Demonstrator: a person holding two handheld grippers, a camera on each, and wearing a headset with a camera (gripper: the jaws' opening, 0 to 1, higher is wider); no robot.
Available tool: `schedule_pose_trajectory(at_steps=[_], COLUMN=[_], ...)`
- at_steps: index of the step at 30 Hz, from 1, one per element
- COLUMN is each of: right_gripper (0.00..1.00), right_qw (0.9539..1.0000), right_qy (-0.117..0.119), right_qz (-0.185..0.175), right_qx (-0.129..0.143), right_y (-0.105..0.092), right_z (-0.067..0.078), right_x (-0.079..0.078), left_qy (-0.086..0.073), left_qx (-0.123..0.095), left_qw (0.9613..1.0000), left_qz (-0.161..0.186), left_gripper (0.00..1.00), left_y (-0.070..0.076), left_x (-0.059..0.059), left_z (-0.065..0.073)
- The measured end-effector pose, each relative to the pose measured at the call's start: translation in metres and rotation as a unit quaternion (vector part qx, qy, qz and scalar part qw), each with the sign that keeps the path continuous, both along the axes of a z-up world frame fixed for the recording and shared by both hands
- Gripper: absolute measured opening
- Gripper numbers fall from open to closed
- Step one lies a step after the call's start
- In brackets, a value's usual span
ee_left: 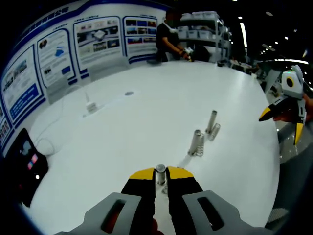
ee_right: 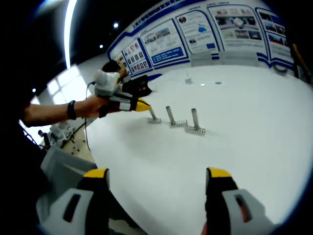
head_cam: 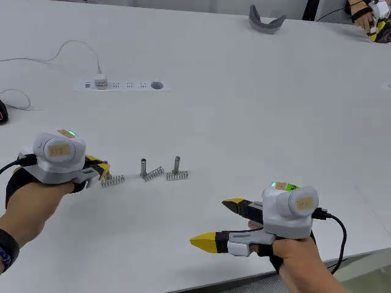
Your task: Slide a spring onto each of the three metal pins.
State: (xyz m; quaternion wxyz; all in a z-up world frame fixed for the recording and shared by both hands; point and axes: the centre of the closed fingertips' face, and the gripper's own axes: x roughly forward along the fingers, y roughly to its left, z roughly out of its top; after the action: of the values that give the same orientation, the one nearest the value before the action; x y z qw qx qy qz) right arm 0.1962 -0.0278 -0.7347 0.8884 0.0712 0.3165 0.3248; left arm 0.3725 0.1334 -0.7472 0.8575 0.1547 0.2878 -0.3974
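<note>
Left gripper point(ee_left: 161, 177): jaws narrow, closed about the top of the first pin point(ee_right: 152, 114), which stands upright on the table point(head_cam: 244, 110). Right gripper point(head_cam: 217, 223): jaws wide and empty, held near the table's front edge, well apart from the work.

The middle pin point(head_cam: 143, 166) and third pin point(head_cam: 176, 163) stand upright in the same row, both bare. Three springs lie on their sides, one at the foot of each pin: first spring point(head_cam: 113, 180), second spring point(head_cam: 154, 173), third spring point(head_cam: 177, 176). None is threaded yet.

Handling, in my judgement: the springs are light, thin-wire coils. They will squash under a hard squeeze, roll on the smooth table and flick away if pinched at the tip. I would grip one across its coils, just short of one end, with light pressure, leaving the bore open for the pin. The pins look stiff but slim, and I cannot tell whether they are fixed, so I would steady each one.
</note>
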Motion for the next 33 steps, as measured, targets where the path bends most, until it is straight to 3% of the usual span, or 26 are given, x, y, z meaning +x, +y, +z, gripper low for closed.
schedule_pose_trajectory(at_steps=[12,16,19,21,33], right_gripper=[0.82,0.82,0.82,0.82,0.82], right_qw=[1.0,1.0,1.0,1.0,1.0], right_qy=[-0.002,-0.002,0.0,-0.001,0.002], right_qz=[-0.004,-0.004,-0.003,-0.002,-0.009], right_qx=[0.001,0.001,-0.001,-0.002,-0.001], right_y=[-0.002,-0.002,-0.002,-0.001,0.002], right_z=[0.001,0.001,0.0,-0.001,0.0], right_x=[0.001,0.001,0.0,0.001,0.003], left_qy=[-0.004,0.002,-0.003,0.006,0.017], left_qx=[0.007,0.0,0.009,-0.001,-0.003], left_qw=[1.0,1.0,0.9999,0.9999,0.9998], left_qz=[-0.002,0.002,0.008,0.009,0.008], left_gripper=[0.09,0.11,0.15,0.19,0.29], left_y=[0.002,0.004,0.009,0.01,0.032], left_x=[-0.001,-0.002,-0.001,-0.004,-0.021], left_z=[-0.003,-0.004,-0.005,-0.005,-0.01])
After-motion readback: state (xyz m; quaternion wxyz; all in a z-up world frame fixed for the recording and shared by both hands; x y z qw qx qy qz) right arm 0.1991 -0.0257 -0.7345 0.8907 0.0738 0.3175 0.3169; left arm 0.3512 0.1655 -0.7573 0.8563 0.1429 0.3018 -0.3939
